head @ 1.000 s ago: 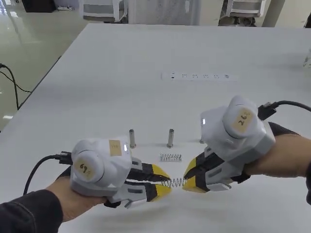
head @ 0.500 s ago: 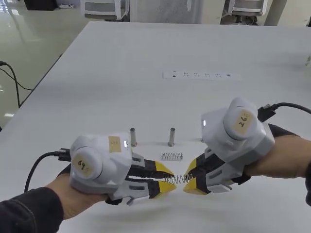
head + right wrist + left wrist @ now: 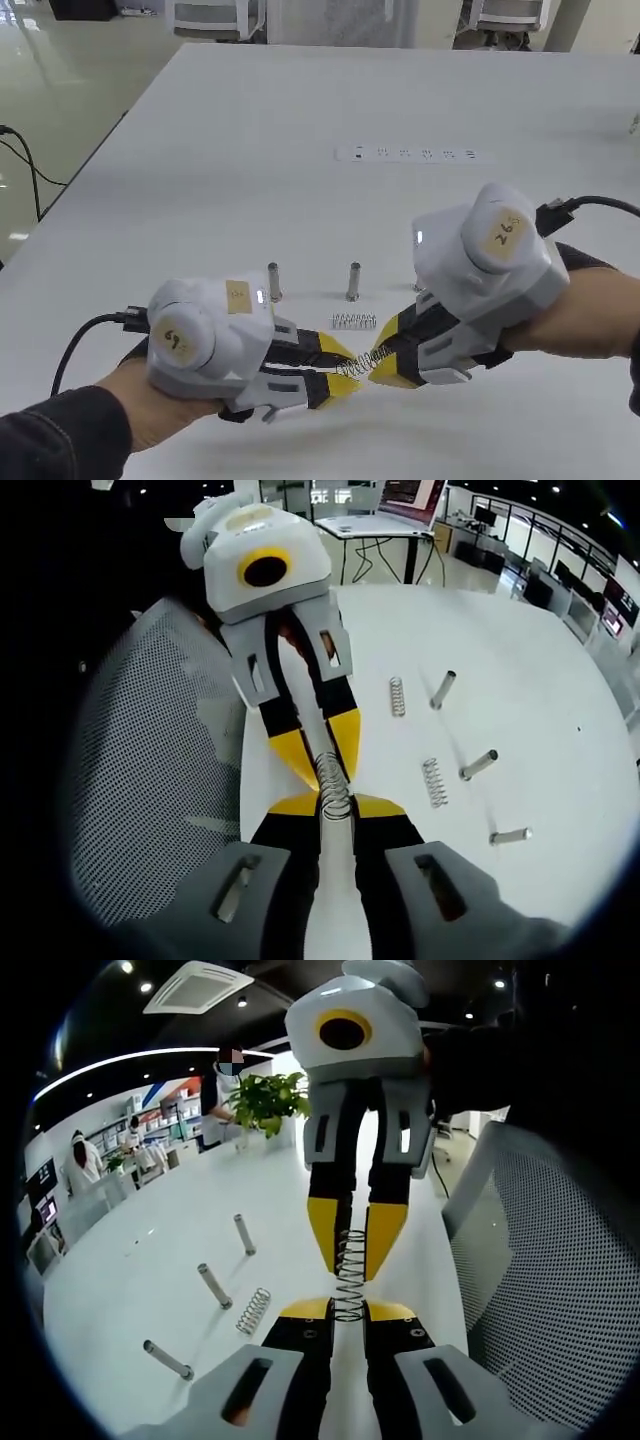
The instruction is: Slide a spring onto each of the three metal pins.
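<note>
The left gripper (image 3: 345,368) and right gripper (image 3: 378,358) each pinch an end of one spring (image 3: 359,366), on the person's side of the middle pin (image 3: 353,282). If pulled or twisted unevenly, it could stretch, kink, or spring free.

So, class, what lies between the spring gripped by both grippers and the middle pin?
A loose spring lies flat on the table between the held spring and the middle pin, as the head view shows.

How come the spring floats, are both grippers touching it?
Touching. In the left gripper view, left gripper and right gripper each pinch an end of the spring.
</note>
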